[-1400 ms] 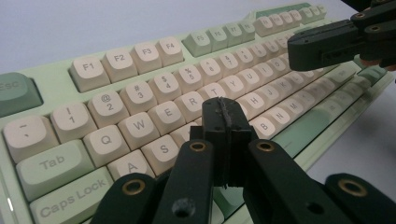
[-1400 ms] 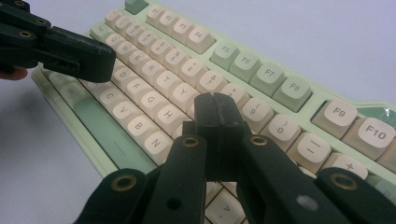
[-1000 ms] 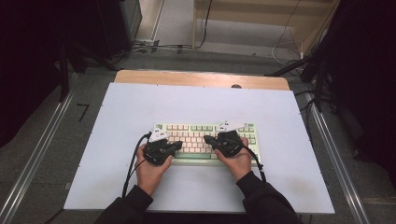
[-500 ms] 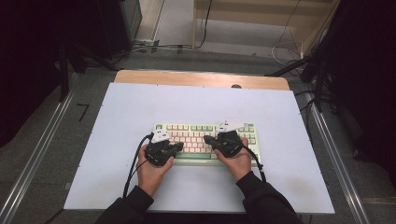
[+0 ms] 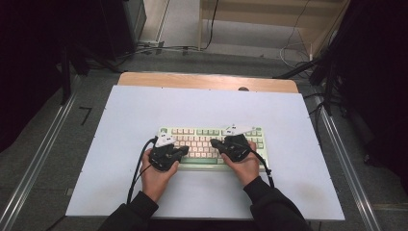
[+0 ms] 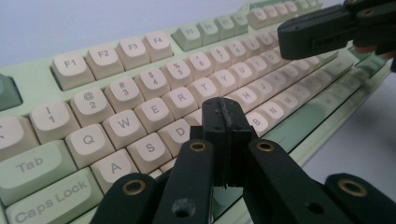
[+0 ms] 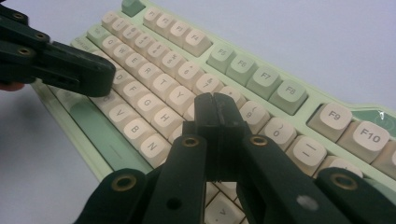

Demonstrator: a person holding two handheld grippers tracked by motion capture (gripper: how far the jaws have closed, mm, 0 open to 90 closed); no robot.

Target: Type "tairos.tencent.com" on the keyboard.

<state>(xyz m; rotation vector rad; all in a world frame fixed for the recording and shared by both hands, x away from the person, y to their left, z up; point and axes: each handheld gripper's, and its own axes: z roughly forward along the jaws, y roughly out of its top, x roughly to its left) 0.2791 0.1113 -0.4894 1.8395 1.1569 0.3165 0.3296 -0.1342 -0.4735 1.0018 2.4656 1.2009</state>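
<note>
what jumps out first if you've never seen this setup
A pale green keyboard with cream keys sits at the middle of a white table. Over it a person holds two black grippers with jaws pressed shut and empty: the left gripper above its left half, the right gripper above its right half, their tips pointing toward each other.

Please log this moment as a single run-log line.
scene: keyboard on white table | left gripper: jaws shut, over left keys | right gripper: jaws shut, over right keys
</note>
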